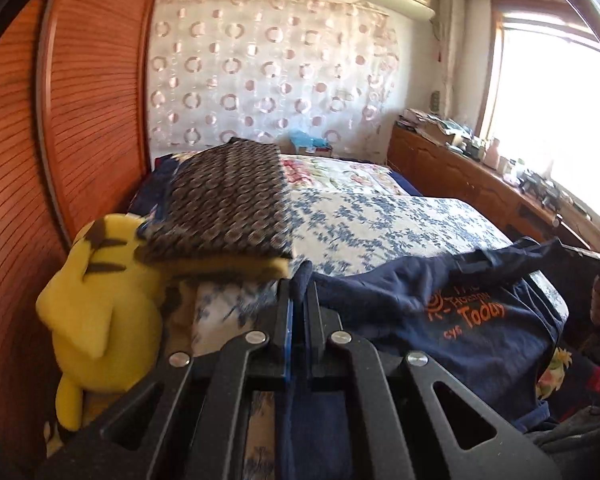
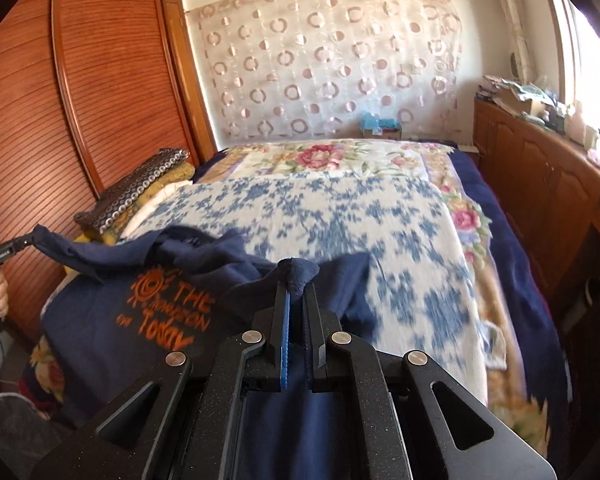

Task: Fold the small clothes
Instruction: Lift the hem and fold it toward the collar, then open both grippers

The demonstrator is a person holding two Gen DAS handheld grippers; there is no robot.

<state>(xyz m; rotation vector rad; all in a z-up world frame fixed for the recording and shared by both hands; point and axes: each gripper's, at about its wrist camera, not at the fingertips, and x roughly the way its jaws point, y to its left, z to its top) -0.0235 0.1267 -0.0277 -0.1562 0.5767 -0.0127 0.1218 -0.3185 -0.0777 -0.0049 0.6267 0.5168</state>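
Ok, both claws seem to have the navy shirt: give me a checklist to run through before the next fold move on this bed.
1. Left claw shut on the navy T-shirt: ok, cloth bunched between its fingers.
2. Right claw shut on the same shirt: ok.
3. Shirt spread flat between the claws: not ok, it sags in wrinkles.
4. Orange print facing up: ok.
5. Blue floral blanket ahead free of other things: ok.
6. Folded patterned cloth pile clear of the shirt: cannot tell, it lies close by the left claw.
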